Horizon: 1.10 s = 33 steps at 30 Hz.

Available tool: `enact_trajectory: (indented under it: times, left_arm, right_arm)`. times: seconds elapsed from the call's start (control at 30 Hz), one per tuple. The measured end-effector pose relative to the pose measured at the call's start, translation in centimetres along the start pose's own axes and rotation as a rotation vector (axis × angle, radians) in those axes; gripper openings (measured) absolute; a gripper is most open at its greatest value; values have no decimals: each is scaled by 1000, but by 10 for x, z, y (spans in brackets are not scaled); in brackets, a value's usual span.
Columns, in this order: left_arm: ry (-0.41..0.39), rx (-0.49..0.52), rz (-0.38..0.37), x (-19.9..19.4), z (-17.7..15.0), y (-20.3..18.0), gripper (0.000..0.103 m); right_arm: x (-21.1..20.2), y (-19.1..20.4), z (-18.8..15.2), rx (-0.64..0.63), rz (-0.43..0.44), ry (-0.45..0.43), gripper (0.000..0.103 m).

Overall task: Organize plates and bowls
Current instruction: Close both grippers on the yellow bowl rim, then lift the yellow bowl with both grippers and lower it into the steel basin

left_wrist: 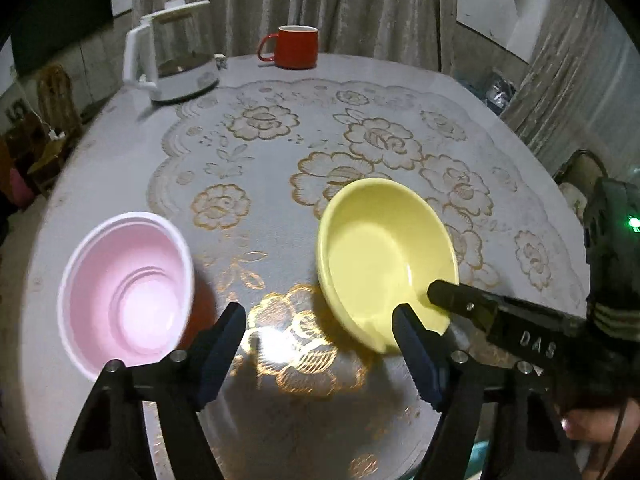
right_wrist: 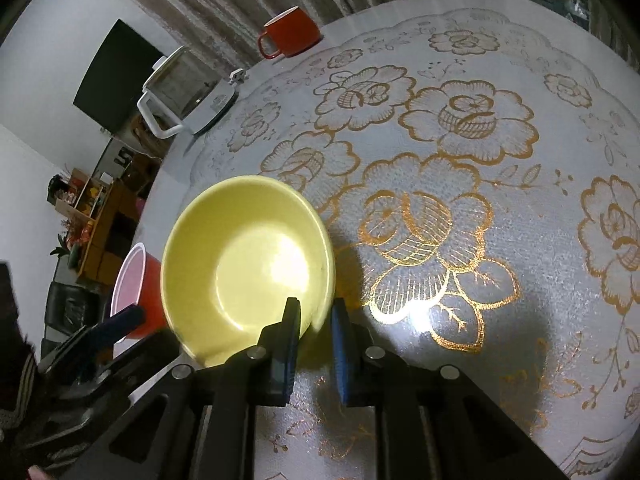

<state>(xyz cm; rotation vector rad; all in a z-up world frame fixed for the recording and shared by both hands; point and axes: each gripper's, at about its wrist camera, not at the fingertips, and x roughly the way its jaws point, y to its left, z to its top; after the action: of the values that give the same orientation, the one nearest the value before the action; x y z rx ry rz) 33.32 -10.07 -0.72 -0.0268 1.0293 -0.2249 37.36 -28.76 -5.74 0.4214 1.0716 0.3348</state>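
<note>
A yellow bowl (left_wrist: pixel 384 256) sits right of centre on the flowered tablecloth. My right gripper (right_wrist: pixel 316 316) is shut on the near rim of this yellow bowl (right_wrist: pixel 248 264), one pad inside and one outside. In the left wrist view one of its fingers (left_wrist: pixel 460 300) reaches over the rim from the right. A bowl that is pink inside and red outside (left_wrist: pixel 124 292) stands to the left. My left gripper (left_wrist: pixel 320 332) is open over bare cloth between the two bowls, holding nothing. Its right finger stands just in front of the yellow bowl's rim.
A red mug (left_wrist: pixel 296 46) and a white kettle (left_wrist: pixel 176 68) stand at the table's far edge, in front of a curtain. The round table's edge (left_wrist: pixel 52 216) curves close by the pink bowl. A hand (left_wrist: pixel 588 432) holds the right gripper at the lower right.
</note>
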Motion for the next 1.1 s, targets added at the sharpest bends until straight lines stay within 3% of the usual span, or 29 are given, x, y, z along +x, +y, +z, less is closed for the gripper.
enact_trajectory:
  times: [0.13,0.2,0.27,0.5,0.57,1.1]
  left_arm:
    - [-11,38,-7,5,3,-7,72]
    - [-9,61,6,9,6,-11,64]
    - [6,77,4,15,8,-13,40]
    - [34,129,19,29,7,-21,25]
    - [47,135,16,31,7,-22,16]
    - [2,119,-10,-3,-4,-24,16]
  right_arm:
    - [-1,1,-1,-27,-25,-9,14]
    - [-1,0,0,-28,-32,-7,14]
    - [0,-1,0,-33,-39,-9,14]
    - [0,-2,1,-44,-38,-12,14]
    - [0,-1,1,-45,-43,-11,14]
    - [-27,17,-11,-80,-66,-56,14]
